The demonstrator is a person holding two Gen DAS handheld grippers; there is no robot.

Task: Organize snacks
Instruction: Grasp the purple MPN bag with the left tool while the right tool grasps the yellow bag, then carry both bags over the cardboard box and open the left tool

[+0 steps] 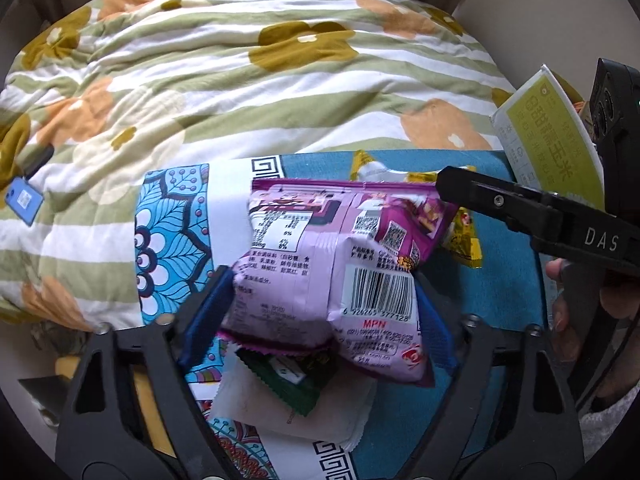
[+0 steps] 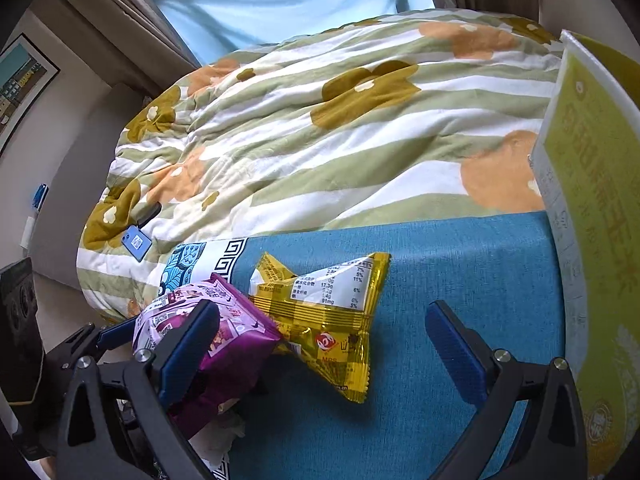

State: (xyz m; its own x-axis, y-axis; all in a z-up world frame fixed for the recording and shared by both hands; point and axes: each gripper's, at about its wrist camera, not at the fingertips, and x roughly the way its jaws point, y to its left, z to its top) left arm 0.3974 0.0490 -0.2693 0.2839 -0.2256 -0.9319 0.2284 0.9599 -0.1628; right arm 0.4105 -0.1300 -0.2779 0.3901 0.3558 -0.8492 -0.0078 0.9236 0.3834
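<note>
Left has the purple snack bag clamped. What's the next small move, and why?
Probably lift the purple bag clear with the left gripper: its fingers pinch the bag, which overlaps the green packet beneath. The right gripper is open, empty, near the yellow packet.

The left wrist view sits close above the purple packet (image 1: 336, 276), facing the quilt (image 1: 240, 92); the right wrist view looks from its right, low and near. Both share the packet, yellow packet (image 2: 324, 320), quilt and box (image 2: 592, 216).
</note>
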